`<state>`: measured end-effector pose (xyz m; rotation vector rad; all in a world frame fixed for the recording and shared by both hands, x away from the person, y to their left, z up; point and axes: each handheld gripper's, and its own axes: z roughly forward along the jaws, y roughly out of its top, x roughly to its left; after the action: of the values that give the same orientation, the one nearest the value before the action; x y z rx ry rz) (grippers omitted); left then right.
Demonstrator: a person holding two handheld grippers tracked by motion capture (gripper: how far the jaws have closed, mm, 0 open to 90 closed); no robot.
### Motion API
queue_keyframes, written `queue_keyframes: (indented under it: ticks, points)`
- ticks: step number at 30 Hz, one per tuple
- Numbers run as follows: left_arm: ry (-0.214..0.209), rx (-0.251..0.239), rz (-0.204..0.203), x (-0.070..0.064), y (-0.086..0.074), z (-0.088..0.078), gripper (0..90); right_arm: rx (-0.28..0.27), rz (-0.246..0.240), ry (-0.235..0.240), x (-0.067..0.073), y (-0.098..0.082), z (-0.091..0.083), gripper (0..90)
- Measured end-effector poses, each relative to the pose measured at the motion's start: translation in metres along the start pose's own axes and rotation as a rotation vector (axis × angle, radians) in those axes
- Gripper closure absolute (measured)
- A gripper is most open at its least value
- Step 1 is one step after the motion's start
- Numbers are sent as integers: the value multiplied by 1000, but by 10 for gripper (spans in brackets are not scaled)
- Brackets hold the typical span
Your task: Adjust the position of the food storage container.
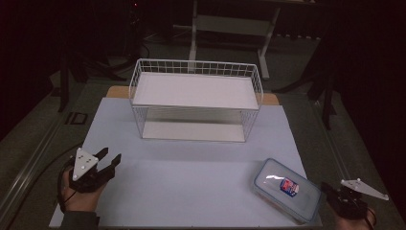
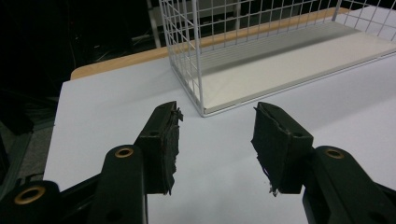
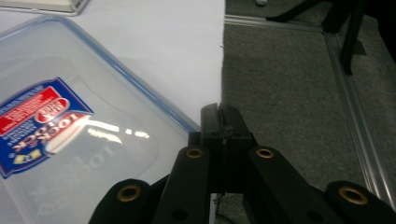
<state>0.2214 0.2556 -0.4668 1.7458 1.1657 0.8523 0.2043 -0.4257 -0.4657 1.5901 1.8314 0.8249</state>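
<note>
My right claw (image 3: 219,112) is pressed together, empty, just beside the box (image 3: 70,116) edge; I should spread it before gripping. Left claw (image 2: 215,135) stands apart, idle.

White table (image 1: 191,167) — wire rack (image 1: 196,98), clear plastic box (image 1: 286,189).

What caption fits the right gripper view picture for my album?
Shut right claw beside a clear plastic box with a red-and-blue label, at the white mat's edge.
</note>
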Motion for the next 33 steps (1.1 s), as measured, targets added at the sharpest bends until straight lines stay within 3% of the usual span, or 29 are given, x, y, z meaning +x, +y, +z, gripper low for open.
queue_keyframes:
  ticks: [5,7,17,23,27,33]
  points:
    - [-5,2,7,-1,0,1,501,29,20,-34,-2,-4,-2,898]
    - [-4,4,7,-1,0,2,501,69,37,-54,-3,-8,-1,899]
    - [-9,18,15,-4,-1,5,501,85,88,-41,2,-7,6,900]
    - [-15,17,20,-6,-1,7,501,85,40,8,30,5,21,900]
    - [-14,16,17,-5,-1,6,501,78,17,81,46,10,29,900]
    - [-16,16,21,-6,-1,6,501,84,-47,106,67,14,34,899]
